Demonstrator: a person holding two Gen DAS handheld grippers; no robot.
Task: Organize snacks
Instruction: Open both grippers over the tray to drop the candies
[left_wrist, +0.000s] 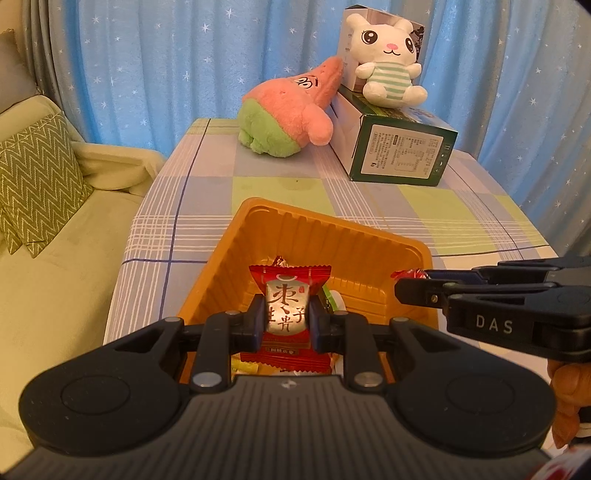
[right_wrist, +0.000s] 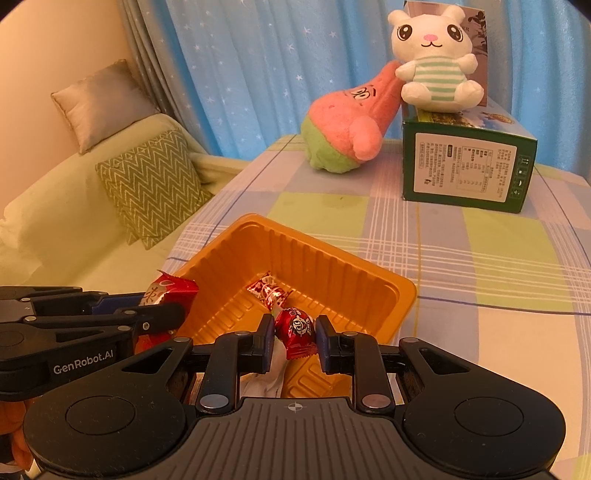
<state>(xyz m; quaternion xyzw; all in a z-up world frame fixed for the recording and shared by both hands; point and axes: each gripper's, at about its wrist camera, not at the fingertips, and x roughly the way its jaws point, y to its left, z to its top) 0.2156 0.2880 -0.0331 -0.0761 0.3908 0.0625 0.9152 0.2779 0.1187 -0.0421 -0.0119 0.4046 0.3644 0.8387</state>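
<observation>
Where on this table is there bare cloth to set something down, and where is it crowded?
Free: the checked cloth between the orange tray and the green box, and right of the tray. Crowded: the far edge, with the pink plush, box and white plush; and over the tray, where both grippers hold snacks.

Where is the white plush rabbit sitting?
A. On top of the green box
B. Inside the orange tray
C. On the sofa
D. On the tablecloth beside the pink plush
A: the white plush rabbit sits on the top face of the green box, behind the orange tray.
</observation>
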